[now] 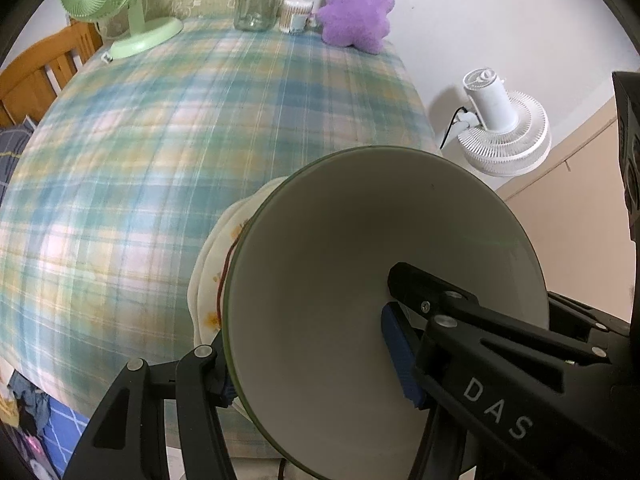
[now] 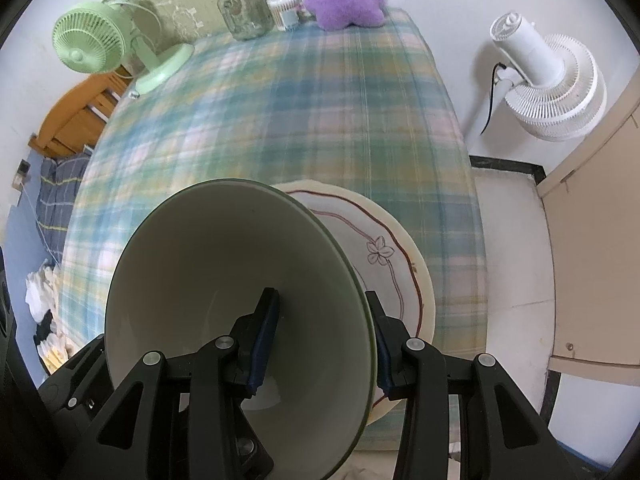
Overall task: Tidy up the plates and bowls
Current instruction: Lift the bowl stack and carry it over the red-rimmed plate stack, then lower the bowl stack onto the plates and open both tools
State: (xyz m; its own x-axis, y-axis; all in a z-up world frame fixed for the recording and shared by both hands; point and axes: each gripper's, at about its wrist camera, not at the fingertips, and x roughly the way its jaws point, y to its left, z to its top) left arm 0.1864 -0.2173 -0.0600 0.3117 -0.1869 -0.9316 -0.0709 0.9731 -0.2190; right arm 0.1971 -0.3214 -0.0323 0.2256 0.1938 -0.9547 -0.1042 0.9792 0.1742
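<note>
In the left wrist view my left gripper (image 1: 312,360) is shut on the left wall of a cream bowl (image 1: 340,280) with a green rim, one pad inside and one outside. A cream plate (image 1: 208,280) with a red line lies on the plaid tablecloth (image 1: 160,160) just beneath, showing to the bowl's left. In the right wrist view my right gripper (image 2: 324,352) is shut on the right wall of a like green-rimmed bowl (image 2: 224,264). There the scalloped plate (image 2: 384,248) with a flower drawing shows to the bowl's right. I cannot tell whether both grippers hold one and the same bowl.
At the table's far edge stand a green desk fan (image 1: 120,8), a glass jar (image 1: 256,0), a cotton-swab tub (image 1: 296,14) and a purple plush toy (image 1: 356,8). A white floor fan (image 2: 548,76) and a beige cabinet door (image 2: 596,220) are on the right, wooden furniture (image 1: 40,76) on the left.
</note>
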